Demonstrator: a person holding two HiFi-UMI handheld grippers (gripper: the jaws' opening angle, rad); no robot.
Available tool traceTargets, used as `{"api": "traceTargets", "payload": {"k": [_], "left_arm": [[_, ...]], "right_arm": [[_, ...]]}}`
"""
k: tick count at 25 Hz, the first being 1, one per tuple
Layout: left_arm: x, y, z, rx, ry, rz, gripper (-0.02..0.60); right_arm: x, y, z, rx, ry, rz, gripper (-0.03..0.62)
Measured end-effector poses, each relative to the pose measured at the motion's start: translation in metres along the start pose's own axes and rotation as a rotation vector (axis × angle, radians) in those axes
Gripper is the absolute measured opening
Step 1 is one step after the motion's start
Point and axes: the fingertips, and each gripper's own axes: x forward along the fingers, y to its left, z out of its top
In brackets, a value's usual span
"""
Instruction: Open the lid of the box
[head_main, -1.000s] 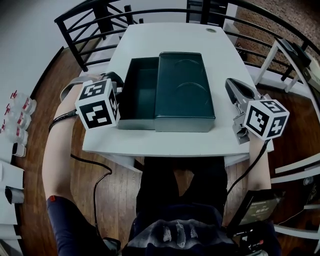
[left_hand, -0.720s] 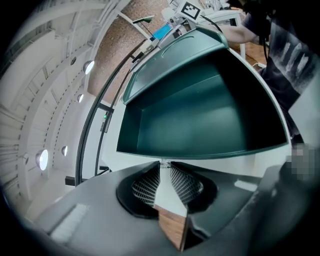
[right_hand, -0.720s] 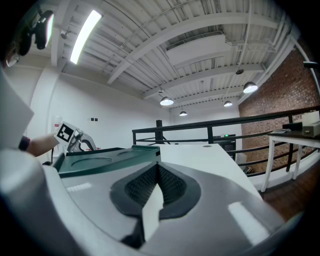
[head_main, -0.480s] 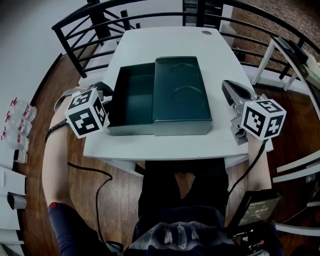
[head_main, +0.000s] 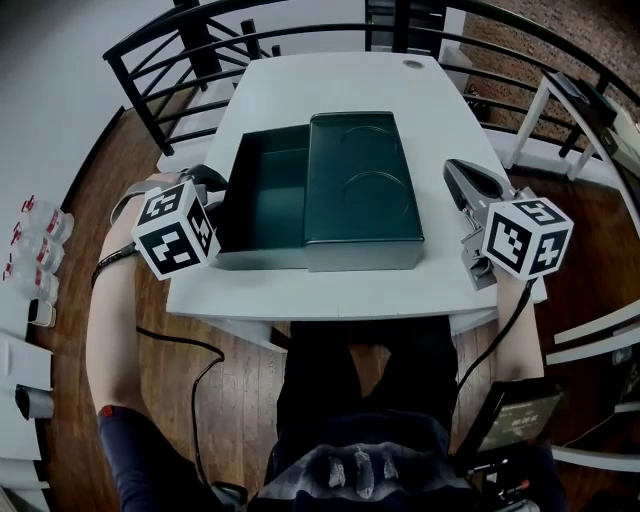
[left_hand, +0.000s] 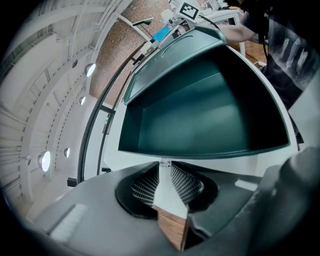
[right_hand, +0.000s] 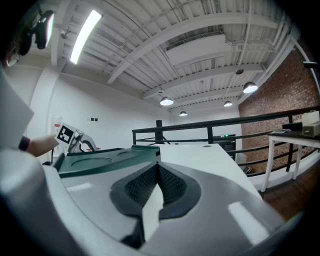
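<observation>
A dark green box (head_main: 262, 200) lies on the white table (head_main: 330, 80). Its lid (head_main: 365, 180) is slid off to the right, leaving the left part open and empty. My left gripper (head_main: 213, 183) is at the box's left wall. In the left gripper view its jaws (left_hand: 164, 165) are opening with a narrow gap and nothing between them, and the box's hollow inside (left_hand: 200, 115) is just ahead. My right gripper (head_main: 452, 168) rests on the table right of the lid, apart from it. Its jaws (right_hand: 158, 167) are shut on nothing, with the lid (right_hand: 110, 157) to their left.
A black railing (head_main: 190, 40) curves round the table's far side. A white side table (head_main: 560, 110) stands at the right, and small bottles (head_main: 35, 240) at the left by the floor. Cables hang from both grippers. The person's legs are under the table's front edge.
The head camera has shifted a little. My left gripper has drawn slightly back along the box's left wall. The lid and the right gripper have kept their places.
</observation>
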Motion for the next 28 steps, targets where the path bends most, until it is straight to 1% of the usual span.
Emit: {"api": "traceTargets", "payload": {"k": [4,9,15,16,18,23,28], "left_arm": [[-0.004,-0.002,-0.002,-0.026,-0.015,0.007,0.092],[-0.015,0.004,-0.018,-0.053,0.012,0.054,0.092],[-0.023,-0.005,-0.030,-0.089,0.023,0.061,0.089],[-0.022,-0.008,-0.032,-0.094,0.026,0.061,0.084],[-0.019,-0.014,-0.036,-0.096,0.031,0.066,0.022],[-0.011,-0.024,-0.042,-0.116,0.031,0.062,0.017],[-0.008,-0.026,-0.043,-0.143,0.026,0.071,0.016]], "right_arm": [[0.000,0.000,0.000,-0.001,0.000,0.000,0.005],[0.000,0.000,0.000,-0.002,0.001,0.000,0.004],[-0.001,0.000,0.001,-0.001,0.002,0.000,0.005],[0.000,0.000,0.001,-0.001,0.002,0.000,0.005],[0.000,0.000,0.000,-0.001,0.002,0.000,0.005],[0.000,0.000,0.000,-0.002,0.000,0.001,0.005],[0.000,0.000,0.000,-0.001,0.001,0.002,0.005]]}}
